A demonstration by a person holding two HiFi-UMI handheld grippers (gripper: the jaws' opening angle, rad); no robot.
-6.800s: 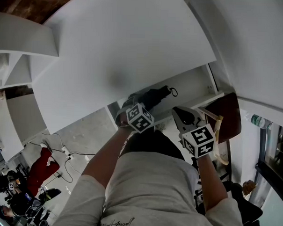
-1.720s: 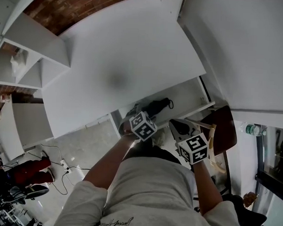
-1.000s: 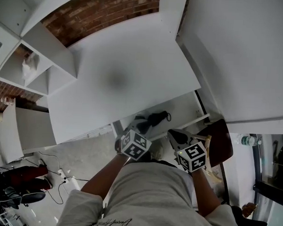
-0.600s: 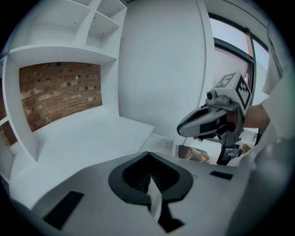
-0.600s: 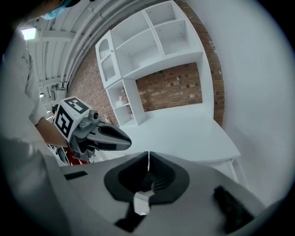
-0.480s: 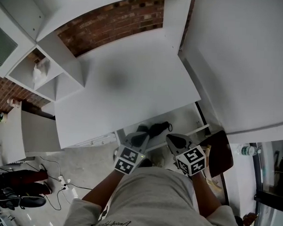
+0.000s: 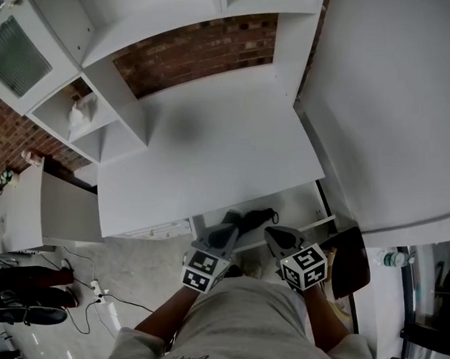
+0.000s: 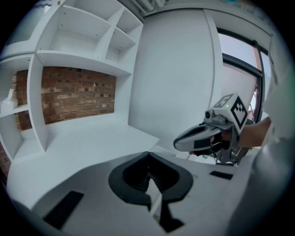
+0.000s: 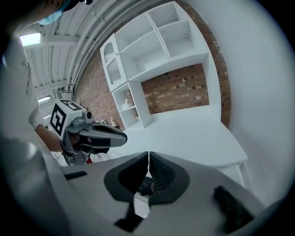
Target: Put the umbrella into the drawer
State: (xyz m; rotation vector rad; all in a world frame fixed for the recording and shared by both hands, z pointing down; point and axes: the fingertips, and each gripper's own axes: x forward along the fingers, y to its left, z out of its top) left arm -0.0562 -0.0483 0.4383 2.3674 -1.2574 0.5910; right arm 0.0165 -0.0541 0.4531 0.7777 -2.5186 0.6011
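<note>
White shelving (image 7: 101, 114) is filling the ten o'clock part of the head view, with a red brick wall (image 7: 201, 51) showing behind it toward twelve o'clock. At eight o'clock, cables (image 7: 101, 292) are trailing over the pale floor (image 7: 136, 257). A white bench (image 7: 211, 152) is occupying the centre. Under its near edge, toward five o'clock, a white drawer (image 7: 302, 204) is standing pulled out. The black folded umbrella (image 7: 252, 216) is lying inside that drawer, in its left half, held by neither gripper.

At six o'clock of the bench, the left gripper (image 7: 226, 231) is pointing toward one o'clock, its tip showing just beside the umbrella. In the left gripper view its jaws are pressing together with nothing between them. Just at its three o'clock, the right gripper (image 7: 275, 235) is pointing toward eleven o'clock near the drawer's front edge. In the right gripper view its jaws are likewise meeting at the tips, clenched on nothing.

Both marker cubes are facing the head camera above the person's grey shirt (image 7: 248, 325). A dark brown chair (image 7: 350, 255) is standing at the right gripper's three o'clock. A bottle (image 7: 394, 259) is showing beyond it, near the view's right edge.
</note>
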